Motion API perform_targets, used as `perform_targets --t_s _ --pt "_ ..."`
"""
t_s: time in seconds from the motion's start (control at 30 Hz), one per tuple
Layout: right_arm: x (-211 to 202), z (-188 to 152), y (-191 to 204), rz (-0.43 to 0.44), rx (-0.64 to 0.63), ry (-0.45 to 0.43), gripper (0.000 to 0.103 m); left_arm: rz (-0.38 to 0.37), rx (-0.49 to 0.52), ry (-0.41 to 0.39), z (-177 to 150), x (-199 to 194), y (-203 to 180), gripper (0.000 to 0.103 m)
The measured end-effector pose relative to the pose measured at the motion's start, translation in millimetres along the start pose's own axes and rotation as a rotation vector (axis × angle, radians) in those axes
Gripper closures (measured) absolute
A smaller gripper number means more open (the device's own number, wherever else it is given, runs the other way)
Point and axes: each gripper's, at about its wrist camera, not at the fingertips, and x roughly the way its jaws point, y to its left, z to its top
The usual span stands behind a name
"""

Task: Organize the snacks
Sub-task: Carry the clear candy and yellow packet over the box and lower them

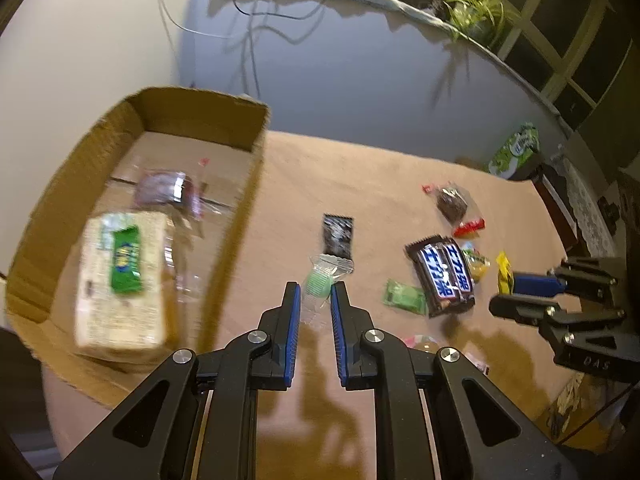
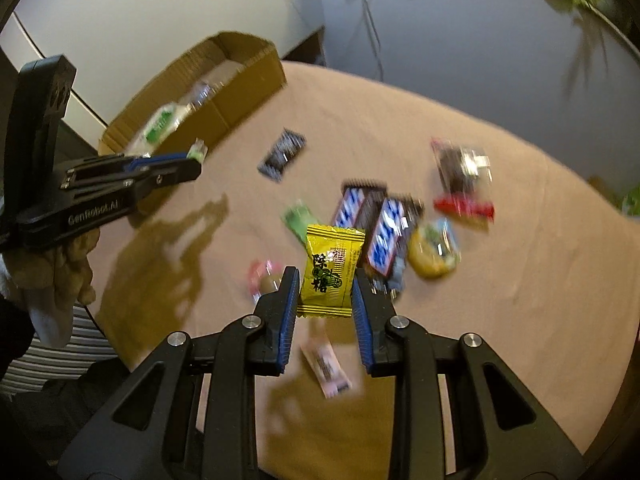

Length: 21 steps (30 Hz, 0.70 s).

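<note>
Holding one sweet per hand: left gripper (image 1: 316, 298) pinches a clear green candy (image 1: 320, 286), right gripper (image 2: 325, 294) clamps the yellow candy (image 2: 332, 272), both lifted off the table (image 2: 520, 320) for carrying to the box (image 1: 168, 100).

We saw the cardboard box (image 1: 64, 216) at the table's (image 1: 360, 168) left, crackers pack (image 1: 122, 280) inside; Snickers bars (image 1: 444, 274) lay right, dark sachet (image 1: 338, 234) between them.

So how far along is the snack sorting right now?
Done: a cracker pack lies in the cardboard box. In hand: left gripper holds a clear green candy, right gripper a yellow candy. Left: Snickers bars and other small snacks on the table.
</note>
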Motion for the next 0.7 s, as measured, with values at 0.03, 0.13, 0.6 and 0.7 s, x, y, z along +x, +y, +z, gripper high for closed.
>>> perform_targets --t_s 0.03,0.13,0.6,0.7 --pt "0.6 6.8 3.3 -0.001 -0.014 -0.006 0.076 0.006 -0.007 -0.007 1.3 -2.4 3.4 0.089" --pt "5.9 25.3 14.6 -0.001 -0.053 -0.018 0.076 0.021 -0.025 -0.02 3.1 -7.0 10.8 0.089" --pt "30.4 89.8 61.3 0.03 -0.194 -0.046 0.076 0.101 -0.104 -0.064 3.0 -30.2 58.2 0.089" --pt "36.5 101.3 69.3 0.042 -0.208 -0.05 0.076 0.12 -0.114 -0.071 3.9 -33.6 66.2 0.089"
